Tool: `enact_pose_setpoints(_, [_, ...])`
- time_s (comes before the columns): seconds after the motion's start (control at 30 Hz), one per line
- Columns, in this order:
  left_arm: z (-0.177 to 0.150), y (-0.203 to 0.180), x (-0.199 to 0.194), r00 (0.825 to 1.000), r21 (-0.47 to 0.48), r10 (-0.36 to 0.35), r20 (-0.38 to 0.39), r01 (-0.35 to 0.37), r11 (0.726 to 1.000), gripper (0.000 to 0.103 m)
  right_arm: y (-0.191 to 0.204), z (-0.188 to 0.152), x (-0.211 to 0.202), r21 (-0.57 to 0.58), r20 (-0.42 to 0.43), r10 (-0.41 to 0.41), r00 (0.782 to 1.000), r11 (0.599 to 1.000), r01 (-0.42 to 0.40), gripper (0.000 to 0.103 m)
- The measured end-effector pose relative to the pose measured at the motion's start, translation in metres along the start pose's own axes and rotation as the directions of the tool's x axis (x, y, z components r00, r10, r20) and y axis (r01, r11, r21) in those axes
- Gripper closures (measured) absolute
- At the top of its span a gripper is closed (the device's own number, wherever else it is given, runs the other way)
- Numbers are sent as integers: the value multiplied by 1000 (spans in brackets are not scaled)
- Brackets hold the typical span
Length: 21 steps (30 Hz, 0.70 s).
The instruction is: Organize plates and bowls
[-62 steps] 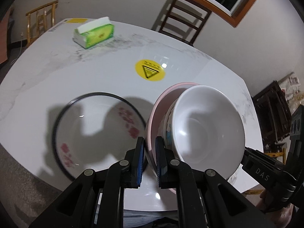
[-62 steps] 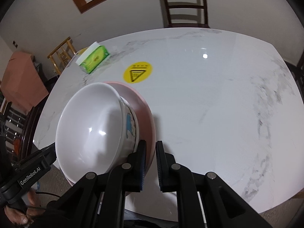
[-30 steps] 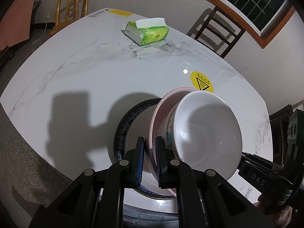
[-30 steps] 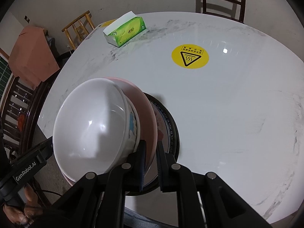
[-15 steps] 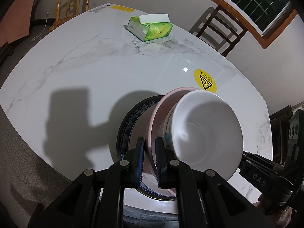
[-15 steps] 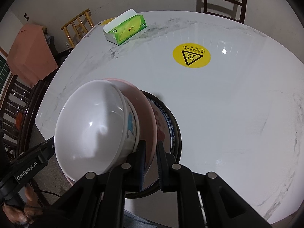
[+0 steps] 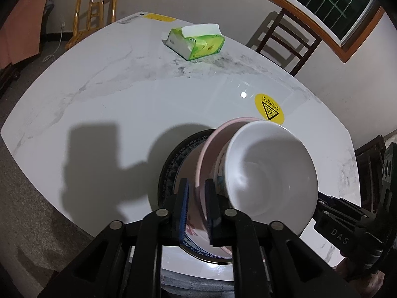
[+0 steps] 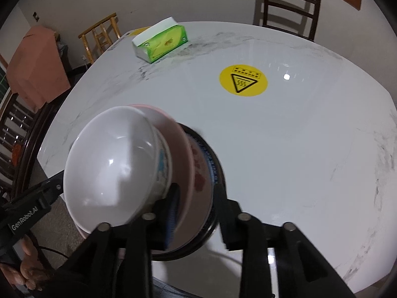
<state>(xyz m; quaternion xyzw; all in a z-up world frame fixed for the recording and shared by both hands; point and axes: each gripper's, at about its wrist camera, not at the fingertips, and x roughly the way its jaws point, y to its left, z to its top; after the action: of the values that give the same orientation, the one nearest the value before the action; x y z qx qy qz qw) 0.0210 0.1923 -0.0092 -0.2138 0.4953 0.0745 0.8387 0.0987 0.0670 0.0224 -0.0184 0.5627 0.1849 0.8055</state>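
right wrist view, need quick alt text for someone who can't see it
The right gripper, jaws just opened, straddles the rim of a pink plate carrying a white bowl, set on a dark-rimmed plate on a white marble table. Farther back are a green tissue box and a yellow warning sticker.

table (image 7: 104, 104): white marble | tissue box (image 7: 196, 41): green, far side | warning sticker (image 8: 243, 80): yellow, round, mid-table | chairs: dark wood (image 8: 289, 2) behind table, light wood (image 7: 95, 12) far left

Bare marble table (image 8: 285, 149) right of the stacked dishes (image 8: 139, 168); tissue box (image 8: 161, 41) far off.
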Motion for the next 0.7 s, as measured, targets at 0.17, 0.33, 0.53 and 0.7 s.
enact_pose_setpoints(0.17, [0,3,-7,1000,1,9,26,-9,1000,78,-7,-3,-12,5,38,3,999,1000,-3,54])
enact_pose_setpoints(0.33, [-4,5,-16,999,11,8,48,-9,1000,73,-11,-11,-25,-1,76,-1,997,1000,1,48])
enact_pose_setpoints(0.53, [-16,8,-33,993,27,51,106,-54,998,63,-12,-27,-39,-30,114,3,994,1000,1,41])
enact_pose_setpoints(0.7, [-33,1,-45,979,72,106,173,-120,990,60,-6,-42,-50,-68,162,0,987,998,12,40])
